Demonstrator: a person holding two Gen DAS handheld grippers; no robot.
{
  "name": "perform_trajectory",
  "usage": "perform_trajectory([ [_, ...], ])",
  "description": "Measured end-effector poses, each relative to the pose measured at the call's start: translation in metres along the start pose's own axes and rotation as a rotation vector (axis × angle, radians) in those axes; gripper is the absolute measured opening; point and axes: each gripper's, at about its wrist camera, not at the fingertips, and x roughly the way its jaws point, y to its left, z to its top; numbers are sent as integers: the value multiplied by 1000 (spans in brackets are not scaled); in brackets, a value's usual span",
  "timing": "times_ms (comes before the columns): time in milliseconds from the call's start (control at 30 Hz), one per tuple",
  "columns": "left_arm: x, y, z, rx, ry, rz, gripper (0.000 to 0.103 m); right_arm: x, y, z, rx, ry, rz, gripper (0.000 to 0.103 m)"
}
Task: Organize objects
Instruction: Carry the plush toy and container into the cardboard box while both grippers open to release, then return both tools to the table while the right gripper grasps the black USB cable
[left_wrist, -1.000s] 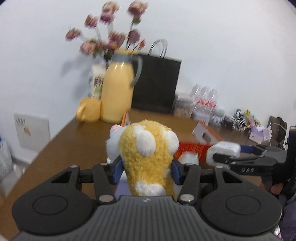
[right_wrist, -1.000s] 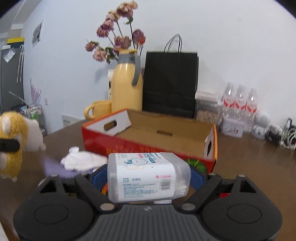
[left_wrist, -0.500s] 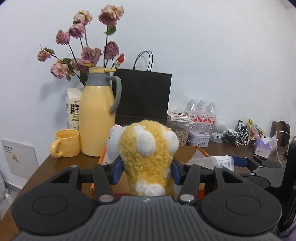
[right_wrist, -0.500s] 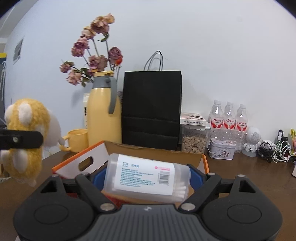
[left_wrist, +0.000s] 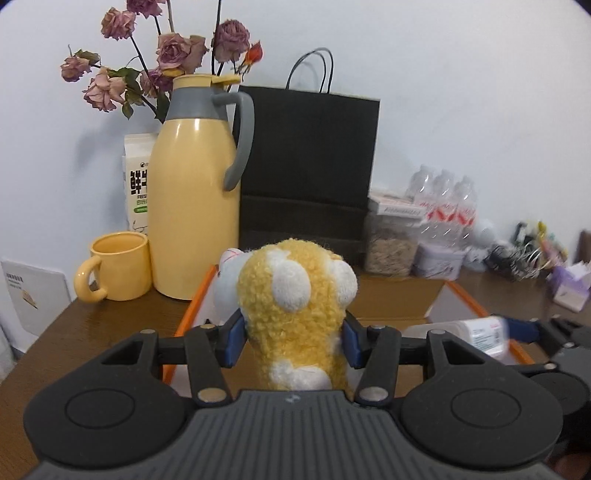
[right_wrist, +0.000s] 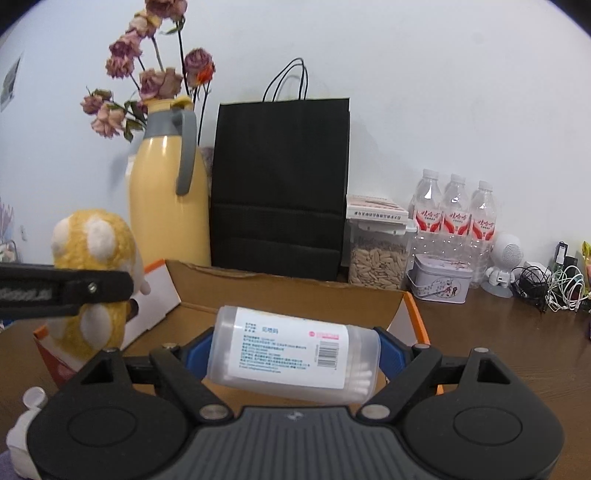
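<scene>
While held above the box (right_wrist: 413, 314) rim (clear), plush toy (left_wrist: 295, 317) and tub (right_wrist: 291, 358) hang.

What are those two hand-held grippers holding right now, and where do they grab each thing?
The left hand-held gripper squeezes a yellow plush toy around its middle. The right hand-held gripper clamps a clear cotton swab container by its two ends, sideways.

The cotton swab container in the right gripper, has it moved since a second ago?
Yes. The cotton swab container has gone forward, from before the cardboard box's front wall to over its open inside.
</scene>
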Motion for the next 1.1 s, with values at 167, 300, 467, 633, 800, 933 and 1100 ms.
perform_trajectory([
  [167,8,1,-8,19,28,-13,57,9,1,-5,-3,37,-5,86],
  [300,1,-3,-12,44,-13,0,95,4,0,-7,8,28,-23,103],
  [467,-14,-9,-10,68,-98,19,103,-1,-2,-7,20,29,6,103],
  [633,-20,-11,-7,65,-106,19,103,-7,1,-5,12,20,12,103],
  [800,-38,-9,1,49,-131,19,103,-21,5,-1,2,0,21,103],
  [933,-57,-7,4,68,-124,25,103,-43,11,3,-34,-26,28,103],
  [1100,-84,-1,6,52,-117,27,103,-74,16,1,-74,-34,27,103],
])
